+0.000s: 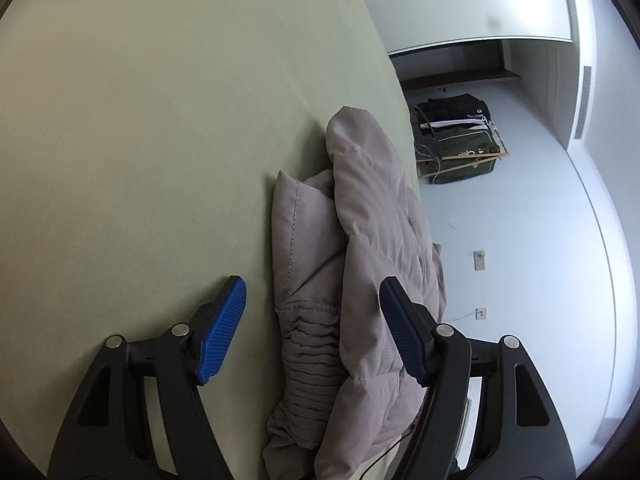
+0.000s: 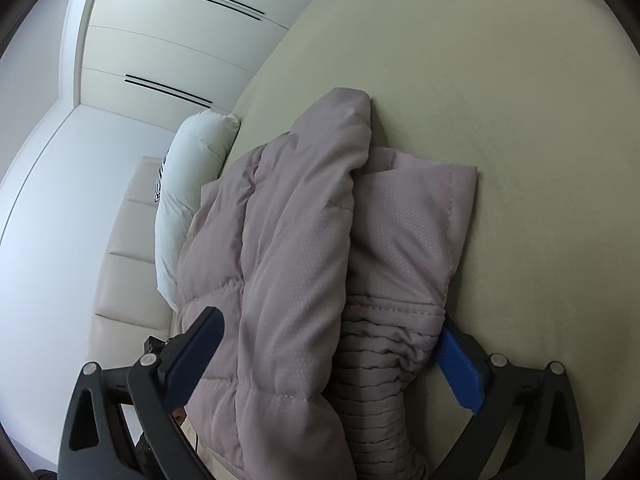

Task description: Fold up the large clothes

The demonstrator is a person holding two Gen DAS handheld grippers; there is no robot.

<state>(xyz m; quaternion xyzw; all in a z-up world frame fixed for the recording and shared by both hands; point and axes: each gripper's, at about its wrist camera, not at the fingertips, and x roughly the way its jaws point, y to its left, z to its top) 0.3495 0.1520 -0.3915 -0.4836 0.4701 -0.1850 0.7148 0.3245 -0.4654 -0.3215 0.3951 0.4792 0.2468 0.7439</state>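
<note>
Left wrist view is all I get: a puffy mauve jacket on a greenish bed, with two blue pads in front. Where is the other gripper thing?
Observer: The right gripper straddles the same jacket, one finger on each side. Its jaws stand wide. I cannot tell whether they press the fabric.
Operator: And what is past the jacket on the side I can't see?
Observer: A cream padded panel runs along there, just behind the white pillow that lies beside the jacket.

A mauve quilted puffer jacket (image 2: 304, 248) lies bunched on the bed, between the right gripper's (image 2: 332, 354) spread fingers.
</note>
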